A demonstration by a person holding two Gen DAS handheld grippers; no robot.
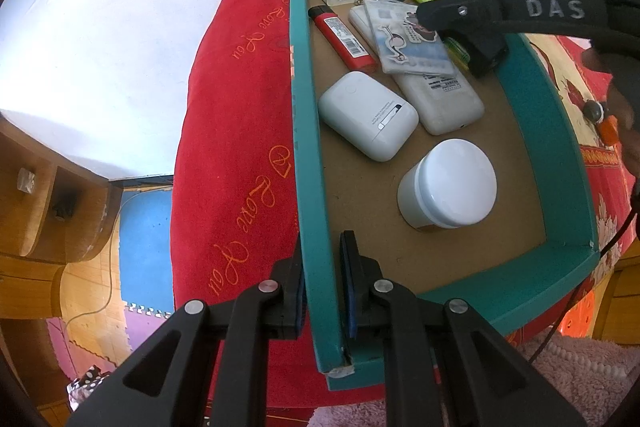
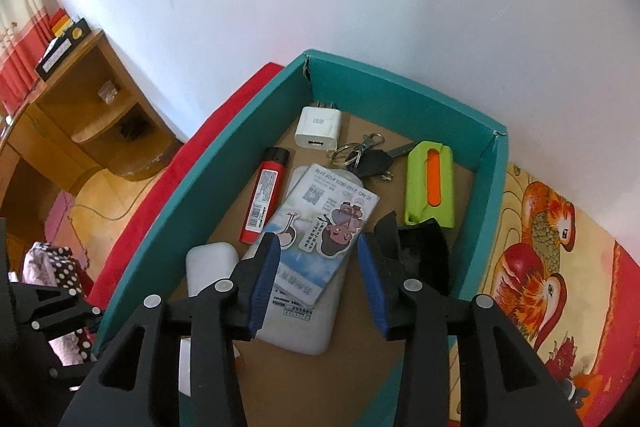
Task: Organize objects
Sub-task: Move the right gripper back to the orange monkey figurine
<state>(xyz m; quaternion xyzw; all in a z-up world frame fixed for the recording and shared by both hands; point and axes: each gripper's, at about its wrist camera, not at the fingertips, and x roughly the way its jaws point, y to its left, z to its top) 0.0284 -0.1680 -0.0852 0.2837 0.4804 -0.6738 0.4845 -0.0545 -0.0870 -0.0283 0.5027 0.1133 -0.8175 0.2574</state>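
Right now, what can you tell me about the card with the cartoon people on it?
The card is a flat rectangle in a clear plastic sleeve, with printed text, a code square and two cartoon stickers. It lies face up inside the teal box, resting on top of a white power bank. The open right claw hovers over it.
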